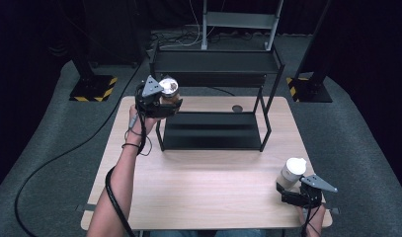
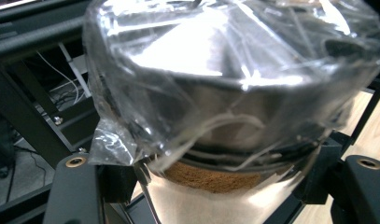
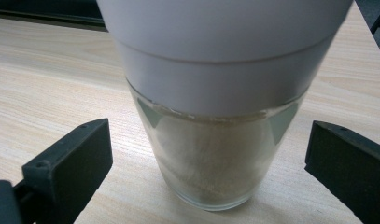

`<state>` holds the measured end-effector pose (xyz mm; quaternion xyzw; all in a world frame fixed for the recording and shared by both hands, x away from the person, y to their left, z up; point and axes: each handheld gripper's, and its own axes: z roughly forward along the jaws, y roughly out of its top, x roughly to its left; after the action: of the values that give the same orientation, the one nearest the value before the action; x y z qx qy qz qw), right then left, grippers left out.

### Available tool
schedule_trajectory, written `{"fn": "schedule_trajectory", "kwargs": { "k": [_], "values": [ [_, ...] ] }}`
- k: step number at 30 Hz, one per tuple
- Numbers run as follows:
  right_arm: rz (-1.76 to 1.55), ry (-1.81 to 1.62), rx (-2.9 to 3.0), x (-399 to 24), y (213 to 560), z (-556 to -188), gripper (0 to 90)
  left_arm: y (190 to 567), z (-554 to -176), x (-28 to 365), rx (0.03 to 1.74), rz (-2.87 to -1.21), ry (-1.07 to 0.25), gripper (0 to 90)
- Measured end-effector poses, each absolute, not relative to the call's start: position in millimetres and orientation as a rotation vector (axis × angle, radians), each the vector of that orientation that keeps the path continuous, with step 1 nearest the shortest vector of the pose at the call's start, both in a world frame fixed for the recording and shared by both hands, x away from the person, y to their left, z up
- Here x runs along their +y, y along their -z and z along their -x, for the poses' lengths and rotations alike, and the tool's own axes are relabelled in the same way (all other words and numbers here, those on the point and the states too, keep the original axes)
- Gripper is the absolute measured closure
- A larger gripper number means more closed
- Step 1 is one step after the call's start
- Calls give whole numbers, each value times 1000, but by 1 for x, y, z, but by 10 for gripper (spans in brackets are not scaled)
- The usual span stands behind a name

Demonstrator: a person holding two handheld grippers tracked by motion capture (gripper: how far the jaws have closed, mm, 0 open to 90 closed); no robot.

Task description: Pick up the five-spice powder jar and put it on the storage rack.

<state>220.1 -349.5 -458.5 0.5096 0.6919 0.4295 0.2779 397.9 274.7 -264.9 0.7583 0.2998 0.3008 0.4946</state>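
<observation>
My left gripper is raised beside the left end of the black two-tier rack, shut on a jar of brown powder. Crinkled clear film covers the jar's top, and brown powder shows beneath its band between the left gripper's black jaws. A glass jar with a white lid stands on the table at the front right. My right gripper sits just behind it, open. In the right gripper view its jaws stand wide on either side of the jar of pale powder without touching it.
The wooden table has a small round hole near its far edge, behind the rack. The rack's upper shelf is bare. Grey carpet, cables and two stand bases with yellow-black stripes surround the table.
</observation>
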Motion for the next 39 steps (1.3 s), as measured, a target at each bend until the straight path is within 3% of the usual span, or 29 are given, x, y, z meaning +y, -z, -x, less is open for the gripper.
{"fn": "schedule_trajectory", "kwargs": {
  "k": [39],
  "values": [
    [-1372,-1155,1856,-350,458,-220,0,202,-416,273,653,-1844,-738,305]
  ]
}}
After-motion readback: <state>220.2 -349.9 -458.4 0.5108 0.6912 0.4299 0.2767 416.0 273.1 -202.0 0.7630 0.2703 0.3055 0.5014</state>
